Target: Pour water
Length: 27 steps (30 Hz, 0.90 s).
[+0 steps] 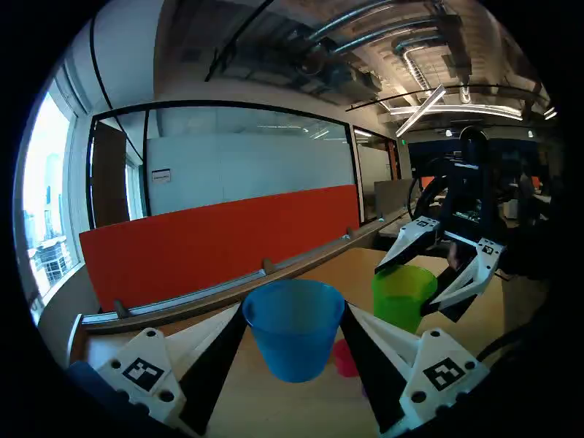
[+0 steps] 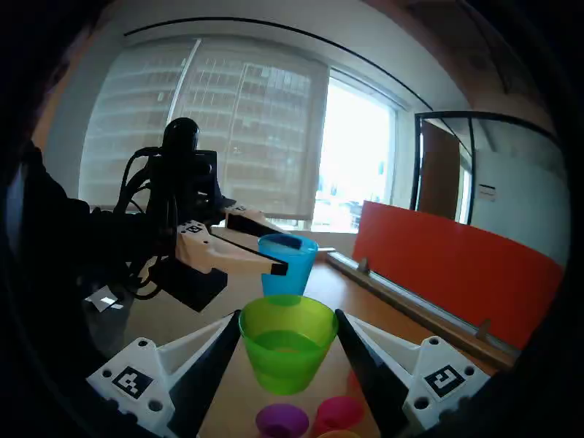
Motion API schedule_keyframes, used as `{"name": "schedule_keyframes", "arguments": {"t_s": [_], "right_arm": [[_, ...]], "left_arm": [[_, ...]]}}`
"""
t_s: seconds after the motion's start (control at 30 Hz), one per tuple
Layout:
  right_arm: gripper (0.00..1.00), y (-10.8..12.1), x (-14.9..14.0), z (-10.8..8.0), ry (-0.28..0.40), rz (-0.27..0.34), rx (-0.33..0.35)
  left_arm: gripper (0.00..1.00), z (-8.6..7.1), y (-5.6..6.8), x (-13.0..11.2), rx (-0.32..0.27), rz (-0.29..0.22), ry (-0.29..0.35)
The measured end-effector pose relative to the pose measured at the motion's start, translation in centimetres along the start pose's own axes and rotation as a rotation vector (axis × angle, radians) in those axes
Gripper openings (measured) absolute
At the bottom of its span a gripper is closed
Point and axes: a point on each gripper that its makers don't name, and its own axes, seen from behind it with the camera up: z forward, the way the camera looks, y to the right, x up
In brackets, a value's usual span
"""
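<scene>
The left gripper (image 1: 293, 325) pinches a blue cup (image 1: 294, 343) (upright); the right gripper (image 2: 288, 325), just beside it, pinches a green cup (image 2: 287, 354) over the desk (image 1: 292, 412).

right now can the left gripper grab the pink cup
Probably not: the left gripper is shut on the blue cup. The pink cup sits on the table below, so it would need to free its fingers first.

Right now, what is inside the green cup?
Looking down into the green cup, gripped by the right gripper, clear water seems to sit partway up. Its very bottom is blurred by the tinted wall.
</scene>
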Motion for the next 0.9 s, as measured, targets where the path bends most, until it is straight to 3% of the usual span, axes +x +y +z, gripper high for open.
{"name": "schedule_keyframes", "arguments": {"t_s": [0.27,0.9], "right_arm": [[0.95,0.0,0.2,-0.3,0.009,0.012,-0.008],[0.95,1.0,-1.1,-1.8,-0.030,0.016,-0.062]], "left_arm": [[0.87,-0.3,-0.1,0.0,0.004,-0.018,0.008],[0.87,-0.7,0.3,-2.7,-0.002,-0.018,-0.044]]}}
